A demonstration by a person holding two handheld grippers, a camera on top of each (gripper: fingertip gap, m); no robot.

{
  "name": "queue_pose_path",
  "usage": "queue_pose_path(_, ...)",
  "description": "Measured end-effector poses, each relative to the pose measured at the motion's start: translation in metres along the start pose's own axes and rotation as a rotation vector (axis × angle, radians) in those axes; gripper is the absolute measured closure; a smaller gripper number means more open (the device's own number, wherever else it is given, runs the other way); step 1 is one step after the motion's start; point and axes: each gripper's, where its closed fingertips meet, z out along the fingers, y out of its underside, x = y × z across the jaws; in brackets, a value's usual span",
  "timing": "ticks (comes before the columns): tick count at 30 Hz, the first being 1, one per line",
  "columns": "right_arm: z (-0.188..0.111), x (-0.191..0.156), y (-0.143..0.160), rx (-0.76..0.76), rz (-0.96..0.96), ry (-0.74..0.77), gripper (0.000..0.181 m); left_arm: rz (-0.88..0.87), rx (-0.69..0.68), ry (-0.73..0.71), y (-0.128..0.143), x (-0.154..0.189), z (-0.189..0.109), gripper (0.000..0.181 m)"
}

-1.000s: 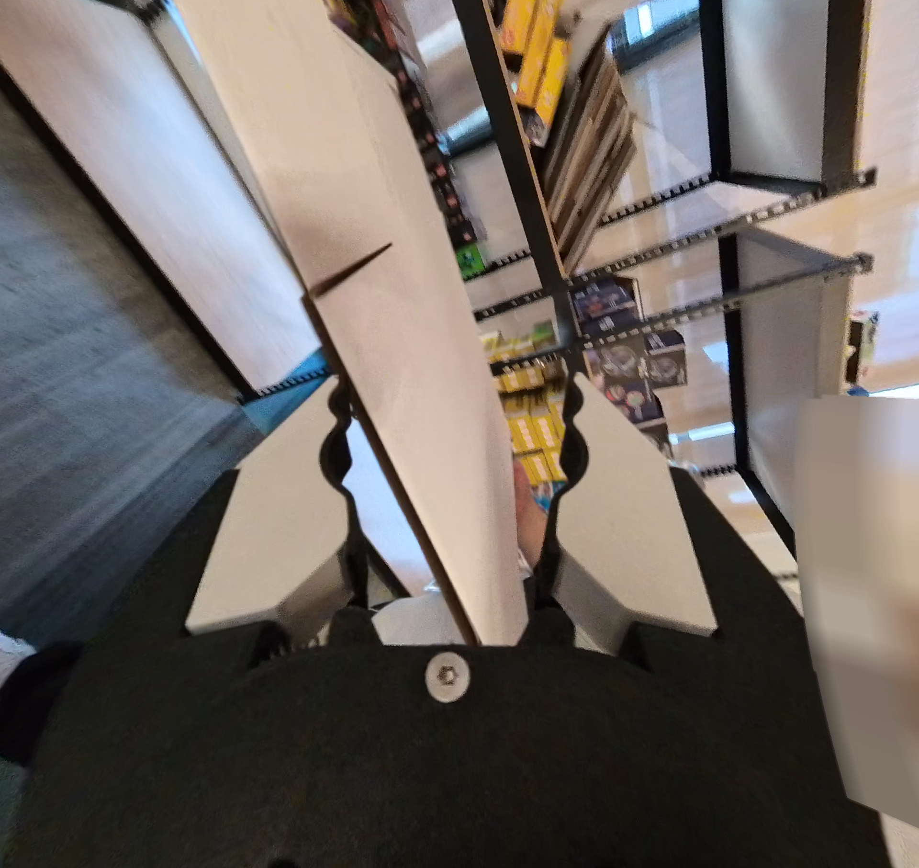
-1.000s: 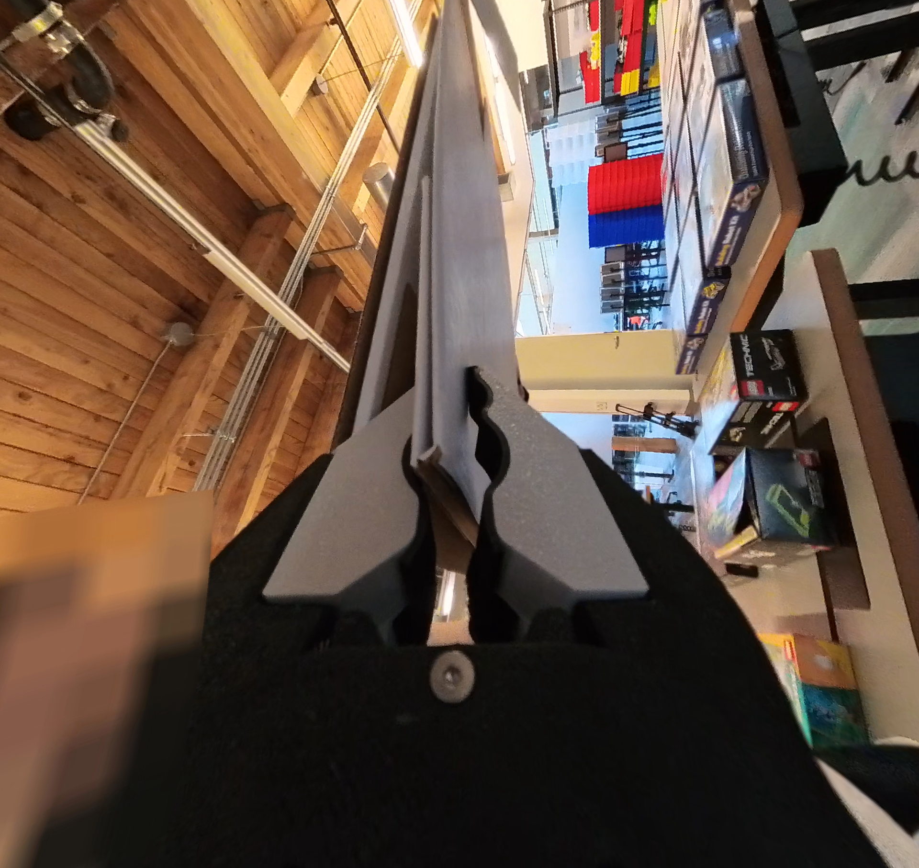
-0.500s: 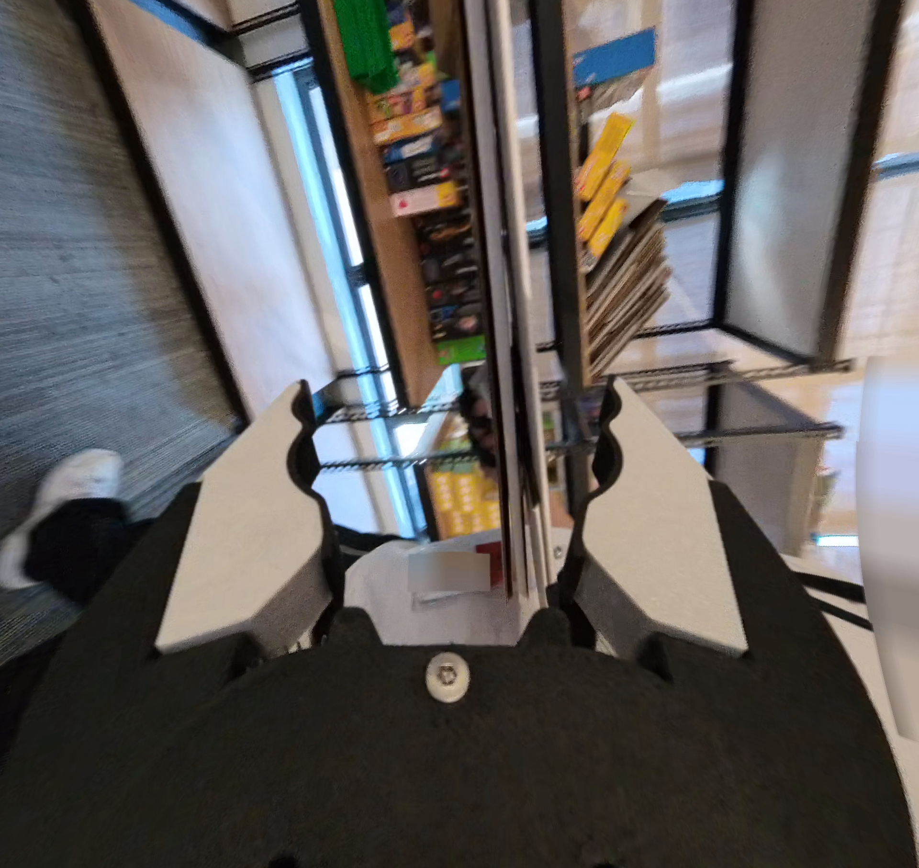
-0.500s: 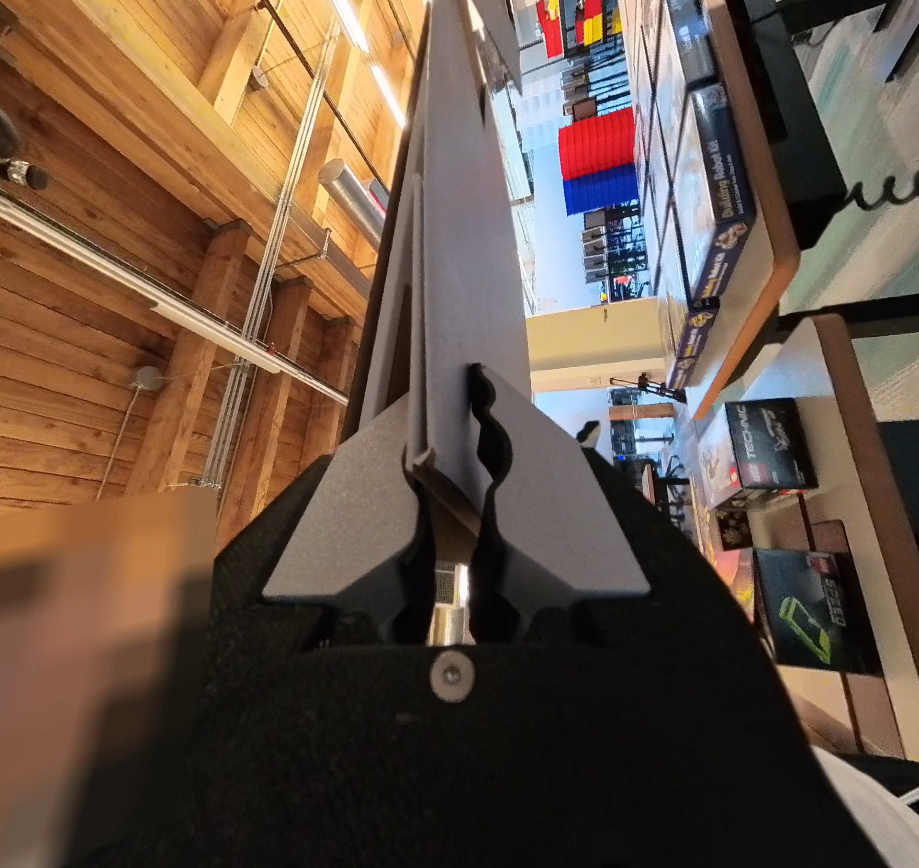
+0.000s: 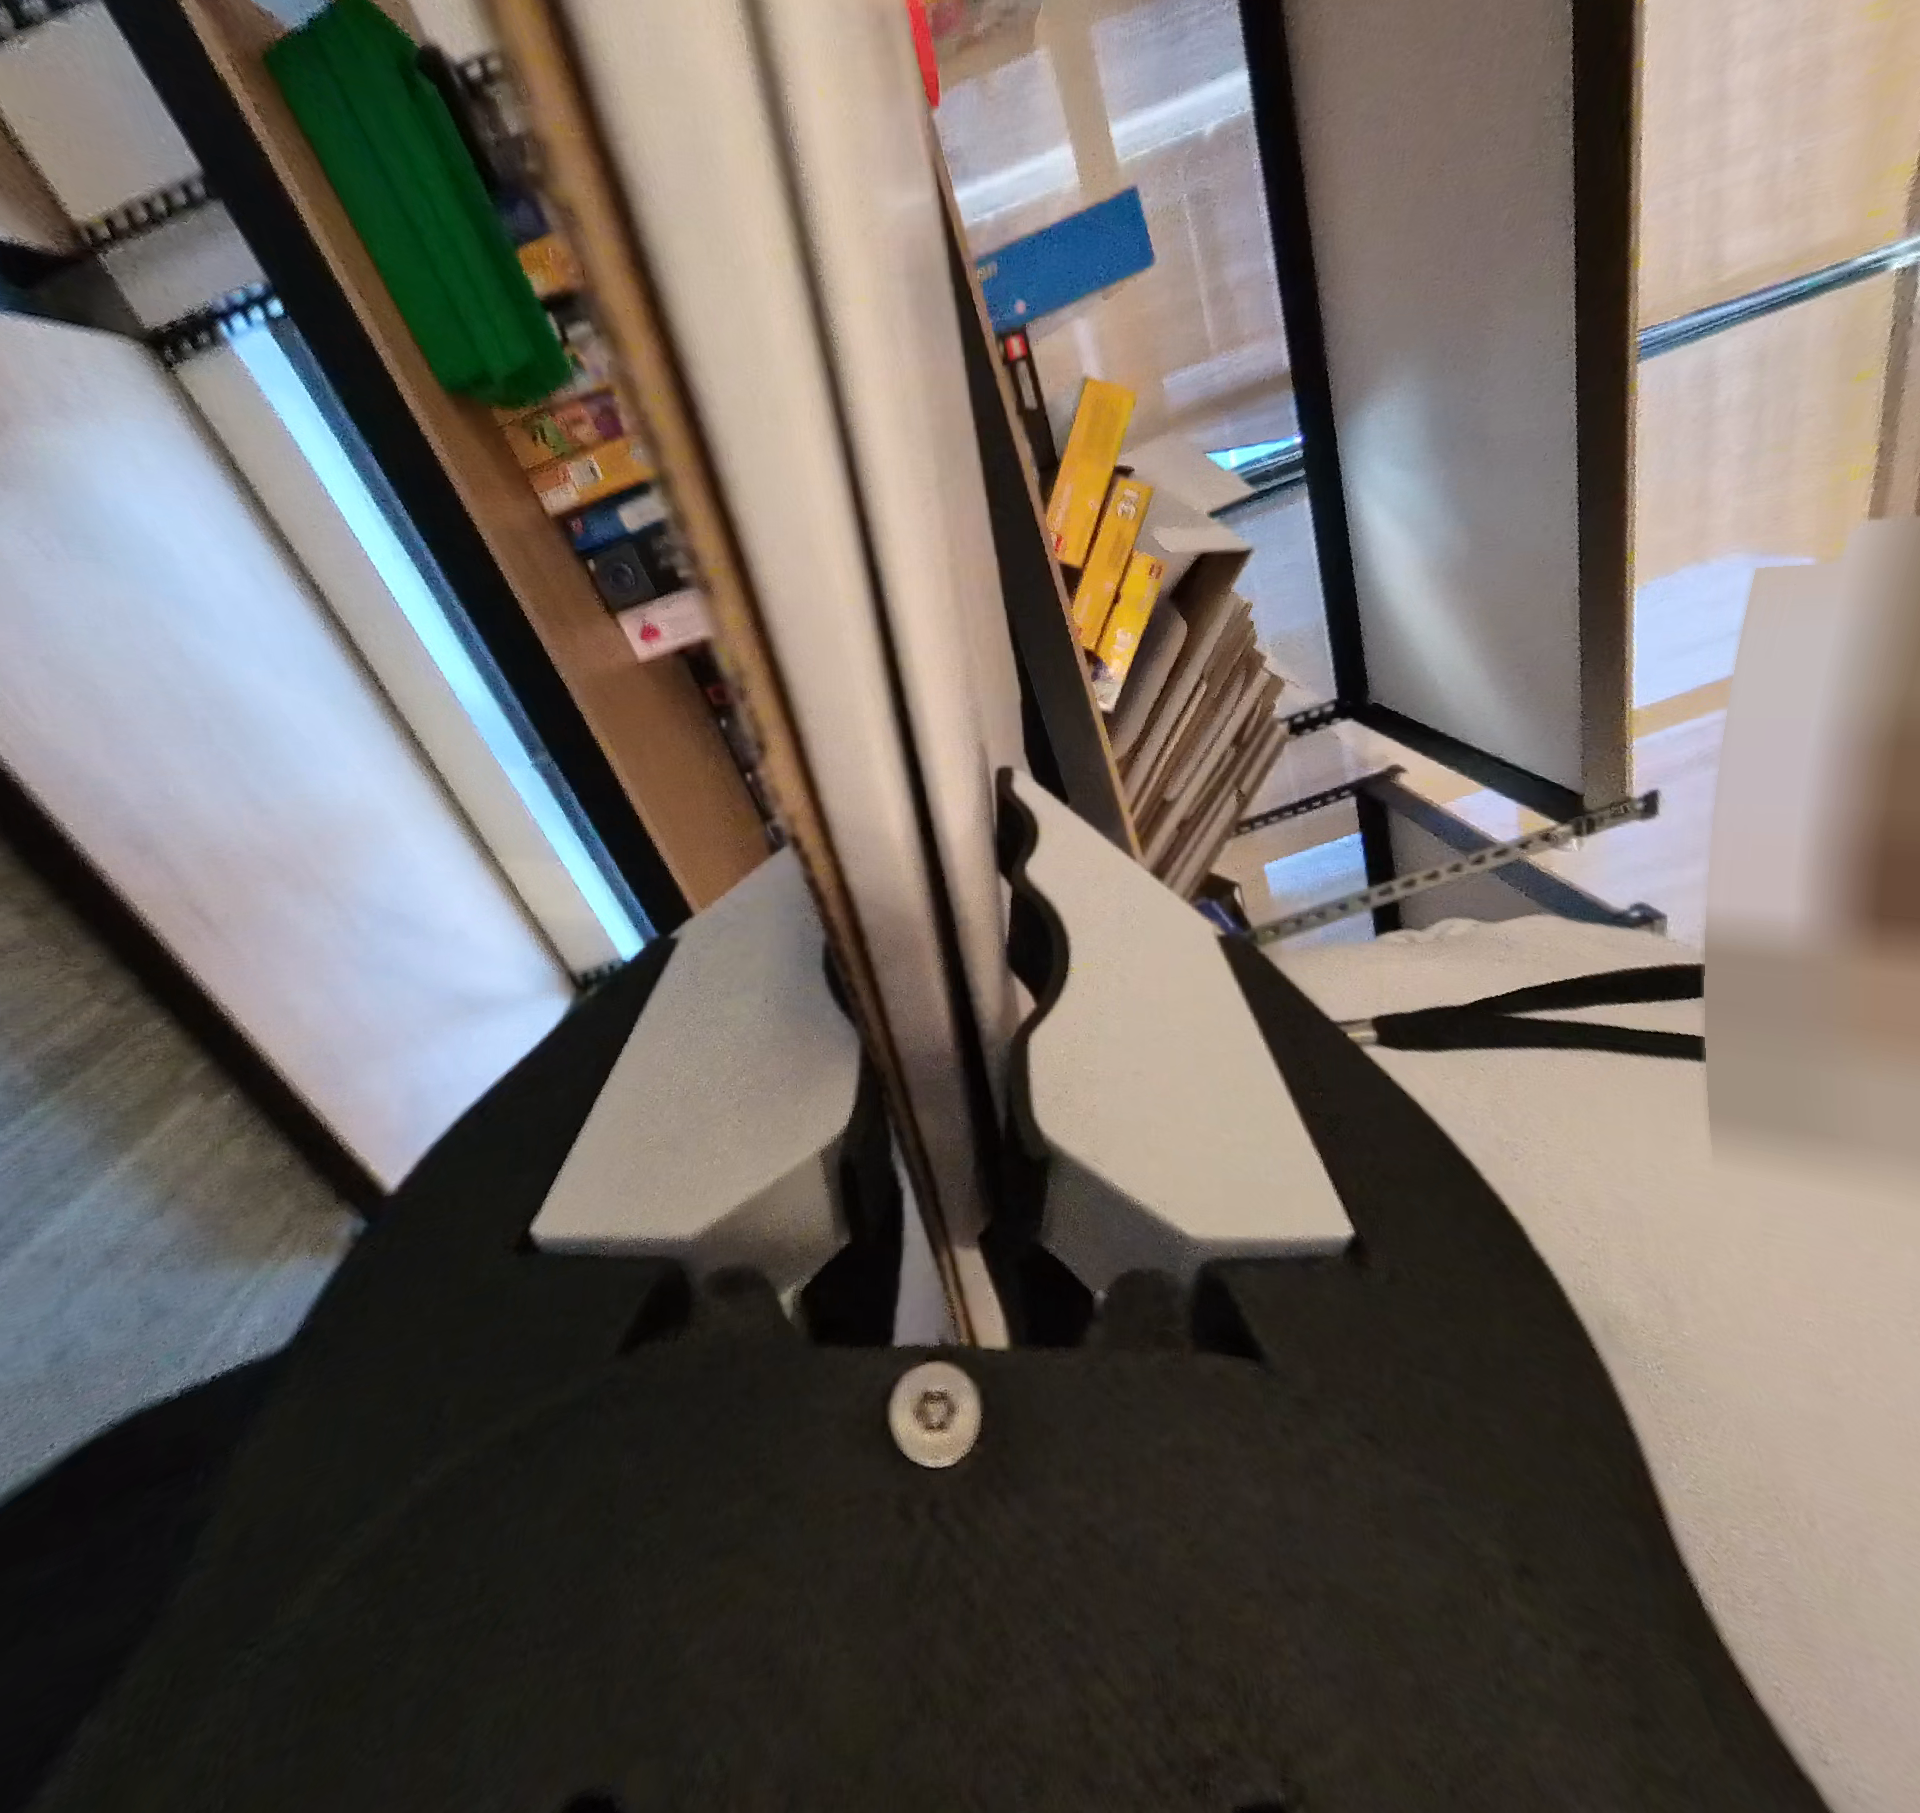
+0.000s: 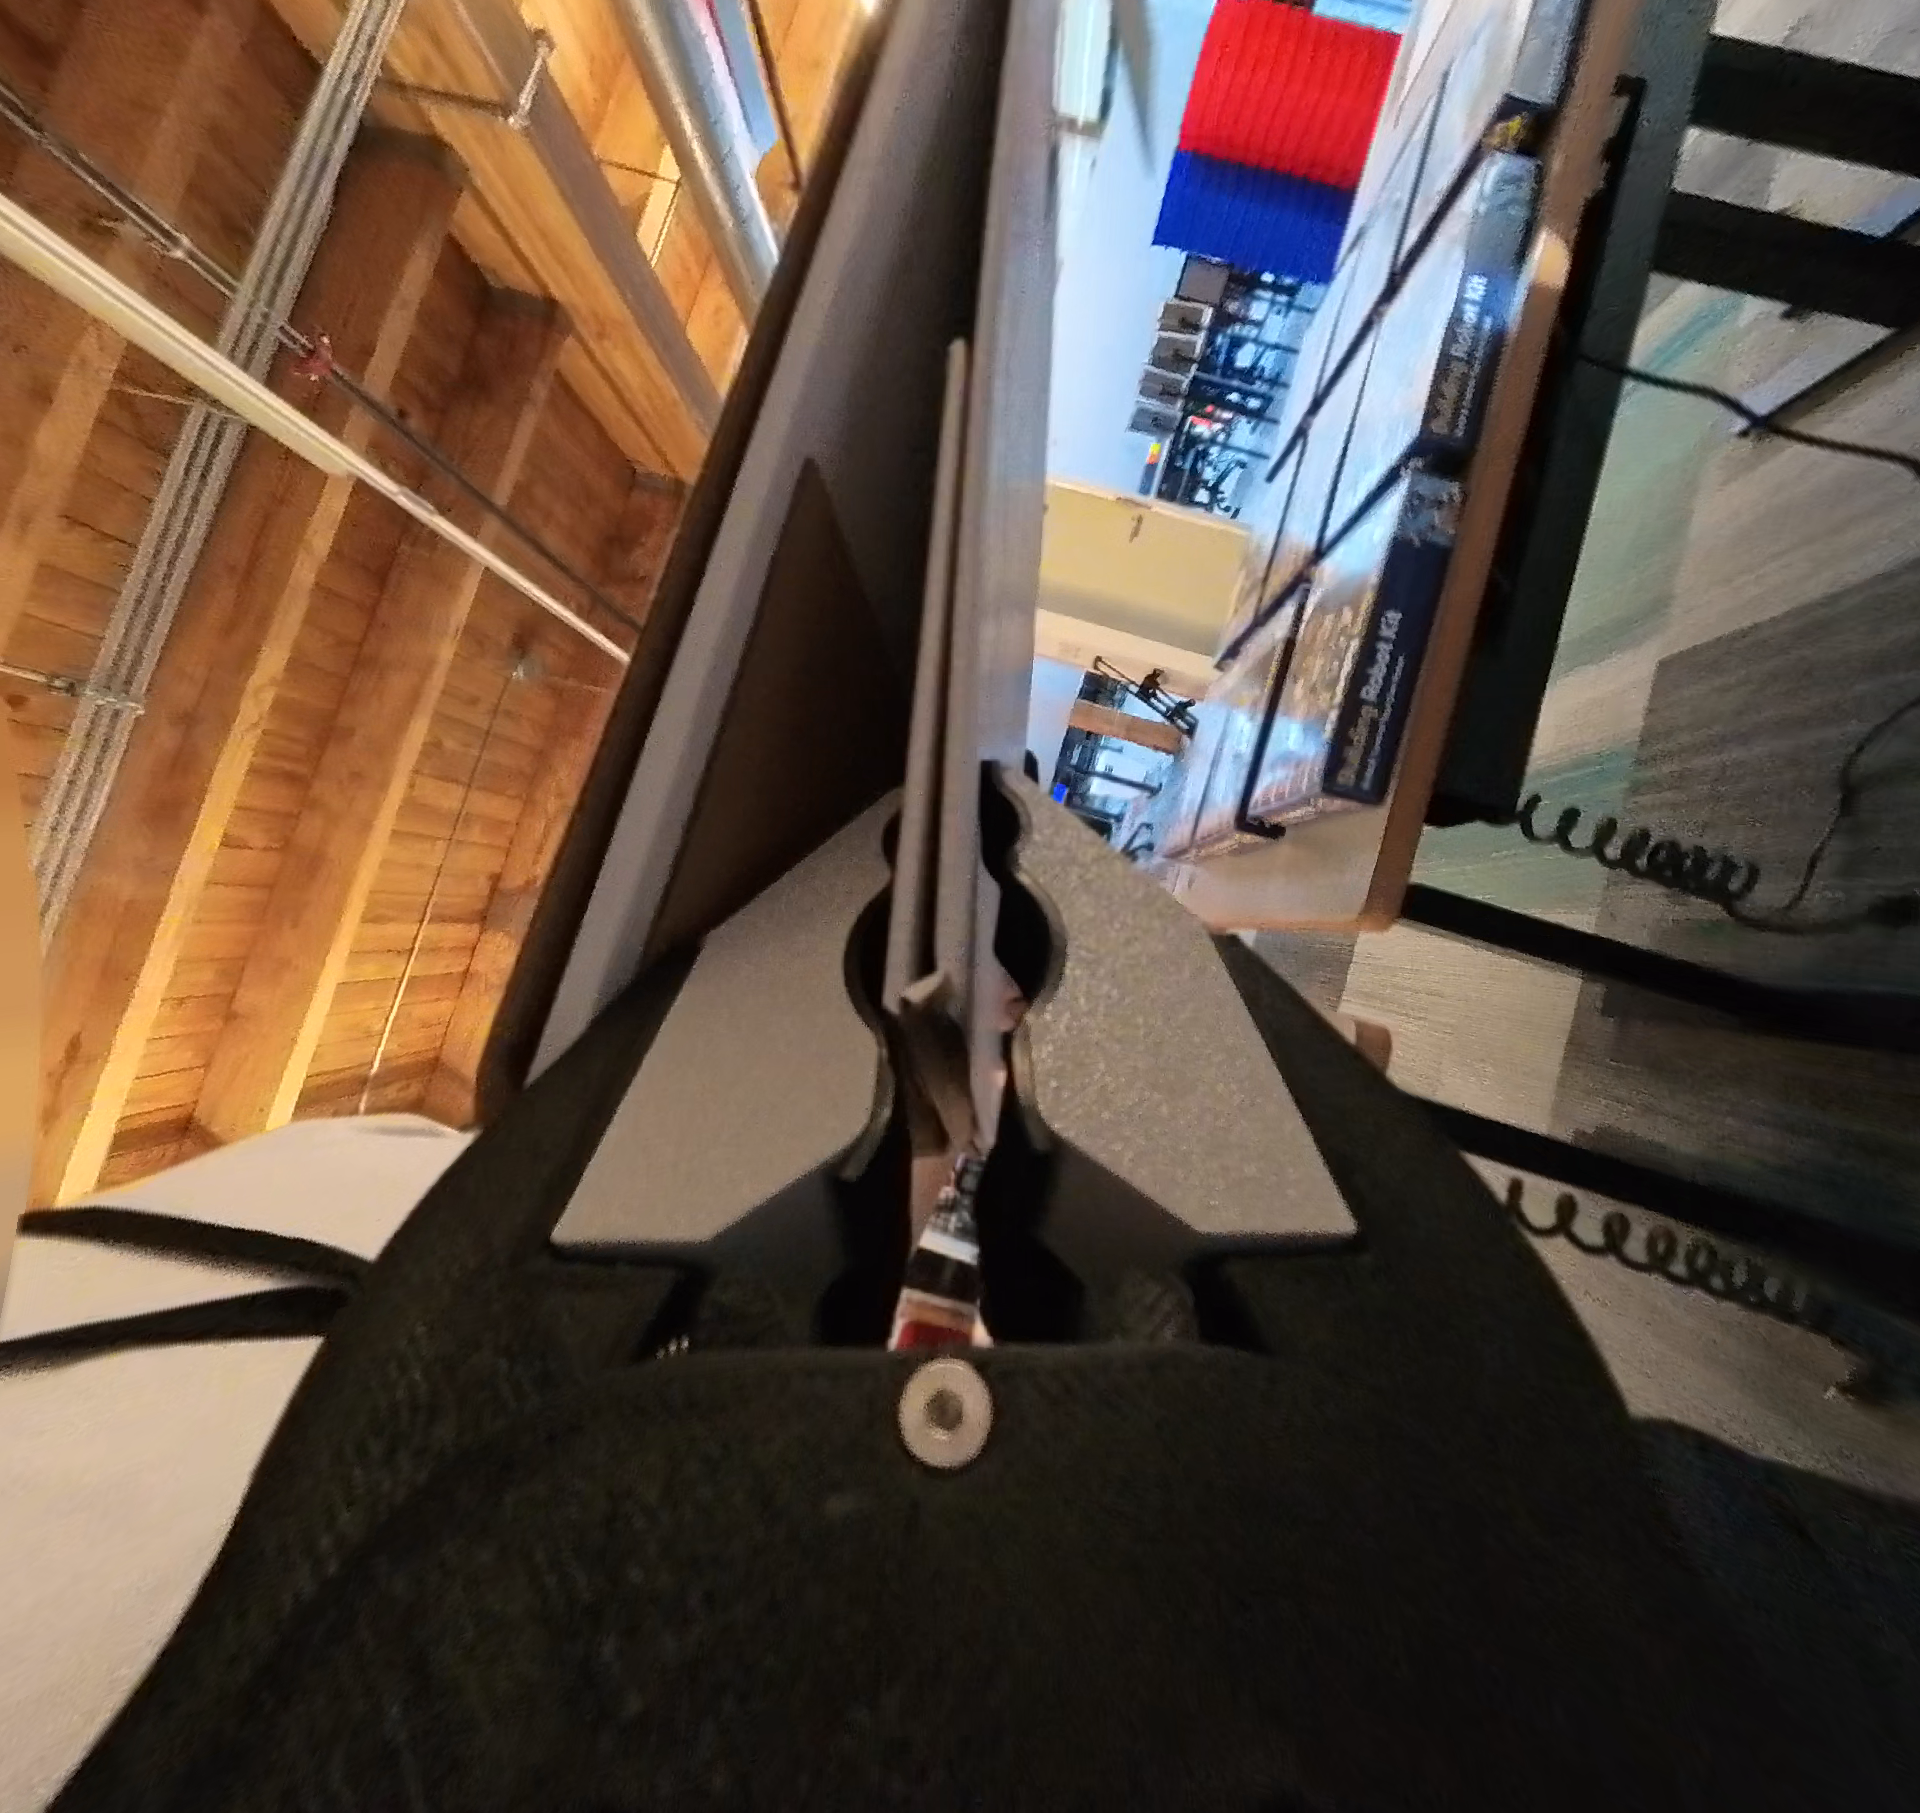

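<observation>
Left wrist view: left gripper [image 5: 930, 942] jaws clamped on flattened cardboard box [image 5: 810, 413], right gripper [image 6: 951, 890] likewise.

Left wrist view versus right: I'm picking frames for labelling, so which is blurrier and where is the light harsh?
Left wrist view: shelves smeared, windows washed out; the gripper and its cardboard stay fairly sharp. Right wrist view: crisper, ceiling warmly lit, boxes slightly soft.

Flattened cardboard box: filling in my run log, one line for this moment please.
left gripper: shut on flattened cardboard box | right gripper: shut on it | behind: shelves of boxes
</observation>
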Motion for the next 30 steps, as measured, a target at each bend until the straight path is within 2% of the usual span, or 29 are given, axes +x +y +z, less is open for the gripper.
queue_pose_path(4, 0.036, -0.010, -0.083, -0.041, -0.050, -0.066, 0.172, 0.087, 0.048, 0.036, -0.070, -0.004, 0.037, 0.171)
queue_pose_path(9, 0.097, -0.025, -0.171, -0.149, -0.220, -0.156, 0.161, 0.108, 0.072, 0.114, -0.172, -0.008, 0.063, 0.172)
queue_pose_path(13, 0.146, -0.004, -0.235, -0.203, -0.209, -0.169, 0.157, 0.125, 0.019, 0.138, -0.270, -0.032, 0.077, 0.172)
queue_pose_path(15, 0.172, 0.018, -0.268, -0.178, -0.159, -0.119, 0.154, 0.105, -0.022, 0.125, -0.322, -0.049, 0.082, 0.172)
queue_pose_path(17, 0.196, 0.027, -0.297, -0.150, -0.112, -0.146, 0.156, 0.090, -0.064, 0.116, -0.370, -0.063, 0.089, 0.172)
queue_pose_path(20, 0.224, 0.052, -0.338, -0.162, -0.153, -0.070, 0.154, 0.074, -0.127, 0.105, -0.435, -0.083, 0.100, 0.172)
queue_pose_path(24, 0.248, 0.066, -0.410, -0.135, -0.300, 0.009, 0.143, 0.034, -0.159, 0.122, -0.514, -0.104, 0.123, 0.172)
queue_pose_path(30, 0.272, 0.095, -0.524, -0.248, -0.476, 0.121, 0.127, 0.023, -0.167, 0.129, -0.622, -0.139, 0.167, 0.172)
